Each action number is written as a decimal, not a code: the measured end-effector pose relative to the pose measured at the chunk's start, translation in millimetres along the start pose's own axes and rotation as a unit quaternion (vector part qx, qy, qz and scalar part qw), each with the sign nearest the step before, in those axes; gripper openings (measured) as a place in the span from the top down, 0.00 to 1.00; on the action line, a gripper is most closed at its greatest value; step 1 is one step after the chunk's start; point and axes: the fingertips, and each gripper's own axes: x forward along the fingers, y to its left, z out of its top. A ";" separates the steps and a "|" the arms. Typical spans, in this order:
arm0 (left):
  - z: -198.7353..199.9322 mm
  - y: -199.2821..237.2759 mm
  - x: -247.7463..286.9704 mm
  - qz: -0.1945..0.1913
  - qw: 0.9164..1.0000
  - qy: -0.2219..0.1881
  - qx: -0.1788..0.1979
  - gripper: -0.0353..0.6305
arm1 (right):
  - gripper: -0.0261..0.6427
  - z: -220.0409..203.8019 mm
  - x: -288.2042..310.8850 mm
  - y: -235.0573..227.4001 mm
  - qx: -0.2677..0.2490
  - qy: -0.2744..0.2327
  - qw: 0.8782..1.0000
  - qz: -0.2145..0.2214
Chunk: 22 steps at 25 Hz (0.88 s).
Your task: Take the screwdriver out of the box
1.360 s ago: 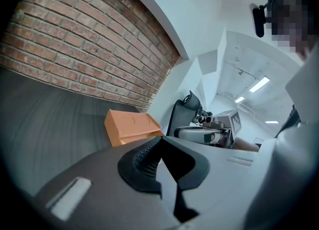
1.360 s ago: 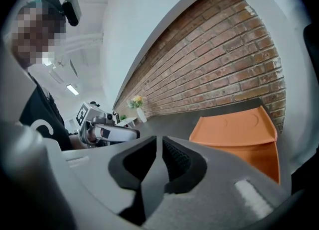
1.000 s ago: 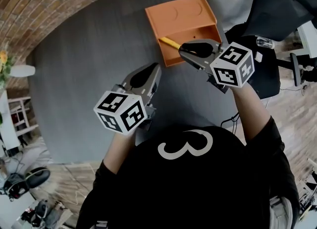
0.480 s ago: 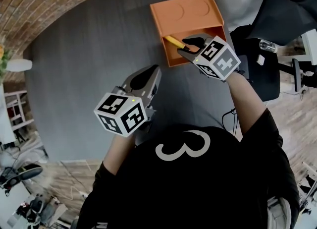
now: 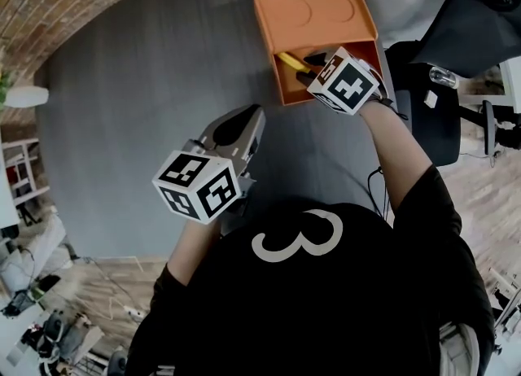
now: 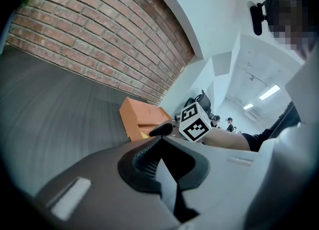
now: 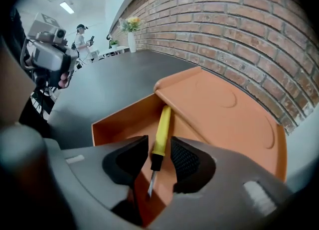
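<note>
An orange box (image 5: pixel 313 12) stands at the far right of the dark table, its near compartment open at the top. A yellow-handled screwdriver (image 7: pixel 161 129) with a black collar lies inside, also seen from above (image 5: pixel 291 62). My right gripper (image 7: pixel 159 150) points steeply down into that compartment. Its jaws have just been opening and now straddle the handle's lower end without pressing it. From above, its marker cube hides most of the right gripper (image 5: pixel 316 71). My left gripper (image 5: pixel 242 124) hovers over the table nearer the person, shut and empty (image 6: pixel 162 147).
The grey table (image 5: pixel 146 106) stretches left of the box. A black office chair (image 5: pixel 464 24) stands past the table's right edge. A brick wall (image 6: pixel 99 40) runs behind, with a vase of flowers (image 7: pixel 131 30) at the table's far end.
My right gripper has sunk into the box's open compartment, tipped downward and rolled, its jaws now either side of the screwdriver. The left gripper has hardly moved.
</note>
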 end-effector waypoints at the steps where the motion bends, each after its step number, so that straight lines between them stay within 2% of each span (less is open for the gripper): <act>1: -0.7 1.2 -0.3 0.000 1.000 0.000 -0.001 0.92 | 0.75 -1.8 3.0 0.0 -0.004 0.007 1.000 -0.001; 3: -2.1 3.6 -1.2 0.003 1.000 -0.001 -0.004 0.92 | 0.75 -5.0 7.2 -0.1 -0.011 0.021 1.000 -0.005; 7: -3.9 7.5 -4.5 0.009 1.000 -0.002 -0.008 0.92 | 0.81 -4.7 11.4 1.4 -0.018 0.030 0.999 -0.008; 13: -6.0 13.7 -8.9 0.019 1.000 -0.004 -0.014 0.93 | 0.82 -5.7 13.2 2.0 -0.005 0.034 0.999 0.001; 22: -8.2 9.7 -14.6 0.028 0.999 -0.006 -0.013 0.93 | 0.83 -7.6 11.2 0.6 -0.003 0.043 0.999 -0.013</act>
